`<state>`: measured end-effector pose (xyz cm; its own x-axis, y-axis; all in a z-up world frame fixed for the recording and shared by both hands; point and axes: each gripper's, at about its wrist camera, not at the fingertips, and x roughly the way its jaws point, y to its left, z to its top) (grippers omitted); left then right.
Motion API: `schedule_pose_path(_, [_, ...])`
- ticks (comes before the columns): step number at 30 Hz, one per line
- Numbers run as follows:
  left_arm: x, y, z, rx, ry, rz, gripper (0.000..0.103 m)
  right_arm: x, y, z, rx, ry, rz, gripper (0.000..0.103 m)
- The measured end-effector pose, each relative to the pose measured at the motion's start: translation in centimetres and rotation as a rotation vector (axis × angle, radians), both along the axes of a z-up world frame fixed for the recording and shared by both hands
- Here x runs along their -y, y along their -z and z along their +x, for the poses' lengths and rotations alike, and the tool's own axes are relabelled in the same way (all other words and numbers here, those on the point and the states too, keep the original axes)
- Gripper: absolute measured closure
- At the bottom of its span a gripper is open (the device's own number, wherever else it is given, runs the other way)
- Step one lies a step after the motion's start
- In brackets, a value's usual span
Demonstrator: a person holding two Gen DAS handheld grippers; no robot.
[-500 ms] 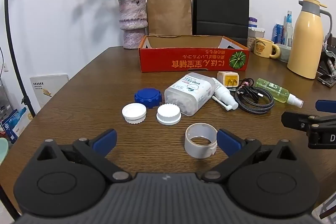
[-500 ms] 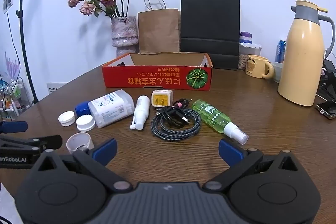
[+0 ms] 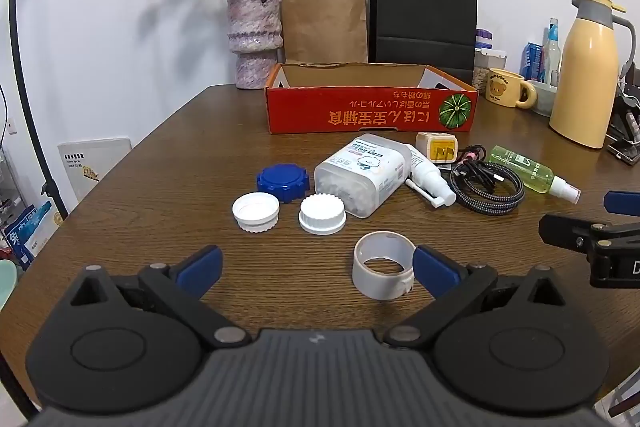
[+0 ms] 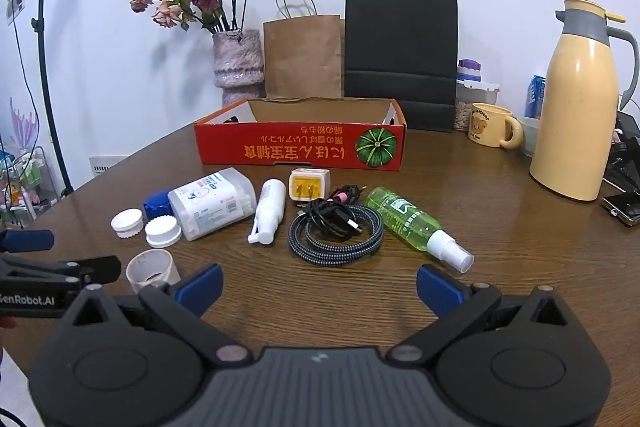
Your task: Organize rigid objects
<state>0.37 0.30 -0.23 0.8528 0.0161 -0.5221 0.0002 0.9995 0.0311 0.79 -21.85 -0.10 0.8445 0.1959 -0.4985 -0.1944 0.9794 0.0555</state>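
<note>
Wooden table (image 3: pixel 160 163) with the rigid objects laid out in front of a red cardboard box (image 3: pixel 372 109), whose top is open and whose front wall carries inverted yellow lettering and a green pumpkin emblem. Left hand-held gripper (image 3: pixel 318 267): jaws spread wide, nothing between them; the right blue fingertip stands just beside a roll of whitish tape (image 3: pixel 382 270), which rests upright on its rim near the table's front edge. Right hand-held gripper (image 4: pixel 318 285): jaws likewise wide apart and empty, held low over bare table in front of the coiled cable.

The objects form a loose row, well apart from both grippers except the tape. From left: a white cap lying mouth-up (image 3: pixel 256 211); a ribbed white cap lying top-up (image 3: pixel 322 213); behind them a blue scalloped lid (image 3: pixel 283 182); a translucent rectangular container (image 3: pixel 362 174) on its side, white label up, touching the ribbed cap and filled with white pieces. Next lie a white nozzle spray bottle (image 4: pixel 268 211) and a cream plug adapter (image 4: pixel 309 187) with yellow face and two prongs. A black-and-white braided cable (image 4: pixel 336 229) is coiled flat, with a black lead bundled on top. A clear green spray bottle (image 4: pixel 414 227) lies on its side just beside the coil, white nozzle toward the camera.
</note>
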Motion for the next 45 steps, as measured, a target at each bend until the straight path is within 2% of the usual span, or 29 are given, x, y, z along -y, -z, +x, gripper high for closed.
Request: schedule_pose_path(45, [0.31,0.16,-0.04,-0.006,-0.005,0.000,0.000,-0.06,0.10,-0.21,0.002,0.000,-0.002,0.000])
